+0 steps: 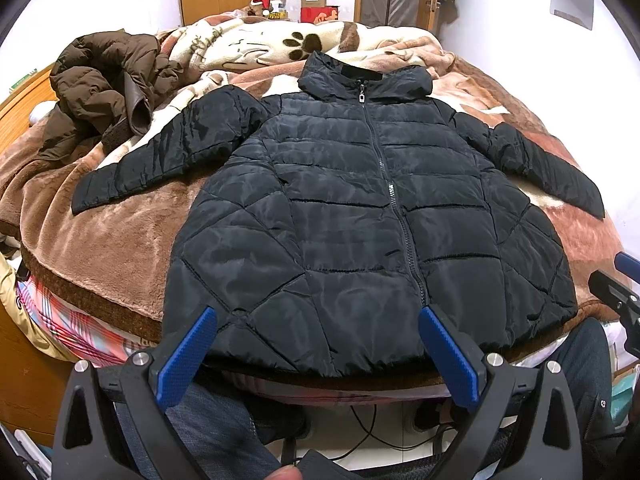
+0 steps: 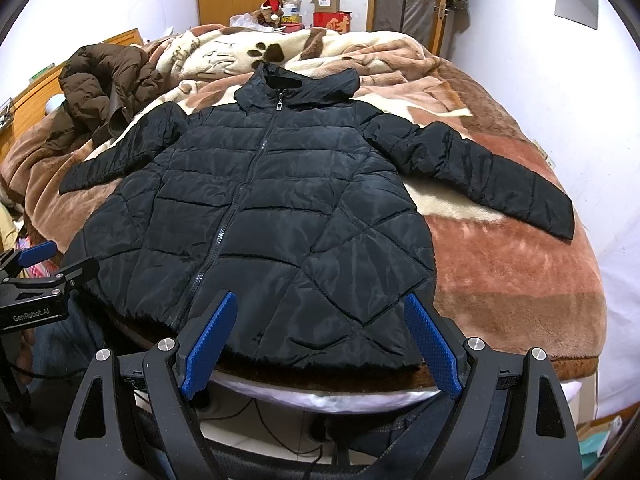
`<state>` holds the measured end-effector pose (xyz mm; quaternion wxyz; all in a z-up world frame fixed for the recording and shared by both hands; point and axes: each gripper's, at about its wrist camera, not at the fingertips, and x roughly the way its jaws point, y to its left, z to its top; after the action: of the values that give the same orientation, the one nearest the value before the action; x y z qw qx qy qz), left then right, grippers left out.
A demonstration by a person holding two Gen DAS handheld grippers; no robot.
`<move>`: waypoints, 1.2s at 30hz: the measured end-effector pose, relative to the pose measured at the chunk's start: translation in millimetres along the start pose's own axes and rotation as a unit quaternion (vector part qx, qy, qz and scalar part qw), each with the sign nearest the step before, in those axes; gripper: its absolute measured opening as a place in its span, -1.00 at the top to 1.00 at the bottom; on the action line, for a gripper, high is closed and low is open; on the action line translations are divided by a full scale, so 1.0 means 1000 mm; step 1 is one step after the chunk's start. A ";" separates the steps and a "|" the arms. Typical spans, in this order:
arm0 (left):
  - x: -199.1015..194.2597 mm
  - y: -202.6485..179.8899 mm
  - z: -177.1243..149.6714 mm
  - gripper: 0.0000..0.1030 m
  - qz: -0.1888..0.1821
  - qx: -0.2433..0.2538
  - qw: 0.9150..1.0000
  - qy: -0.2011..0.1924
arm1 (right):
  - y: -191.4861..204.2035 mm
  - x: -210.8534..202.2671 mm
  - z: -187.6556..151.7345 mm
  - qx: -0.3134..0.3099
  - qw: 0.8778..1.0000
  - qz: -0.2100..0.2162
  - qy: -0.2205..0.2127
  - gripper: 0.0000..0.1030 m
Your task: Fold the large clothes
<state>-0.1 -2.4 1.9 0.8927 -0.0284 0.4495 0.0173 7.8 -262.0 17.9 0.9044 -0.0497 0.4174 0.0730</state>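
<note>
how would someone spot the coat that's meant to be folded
Look at the bed with the brown fleece blanket. The black coat lies spread flat at its near edge, zipped, sleeves out. The brown coat is crumpled in a heap at the far left.

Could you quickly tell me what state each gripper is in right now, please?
Left gripper: jaws open, holding nothing, just short of the black jacket's hem.
Right gripper: jaws open, holding nothing, at the same hem.
</note>
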 end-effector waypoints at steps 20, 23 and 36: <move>0.003 -0.006 -0.005 -0.98 0.001 0.002 1.000 0.002 | -0.001 -0.002 0.000 0.000 1.000 0.000 0.002 -0.67; 0.004 -0.006 -0.005 -0.98 0.001 0.001 1.000 0.002 | 0.002 0.001 -0.004 -0.001 1.000 0.000 0.002 -0.67; 0.004 -0.005 -0.005 -0.98 0.001 0.002 1.000 0.003 | 0.002 0.000 -0.003 -0.001 1.000 0.000 0.003 -0.67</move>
<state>-1.3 -8.0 -3.6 0.8913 -0.0264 0.4524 0.0169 5.6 -260.7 15.9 0.9031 -0.0507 0.4200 0.0733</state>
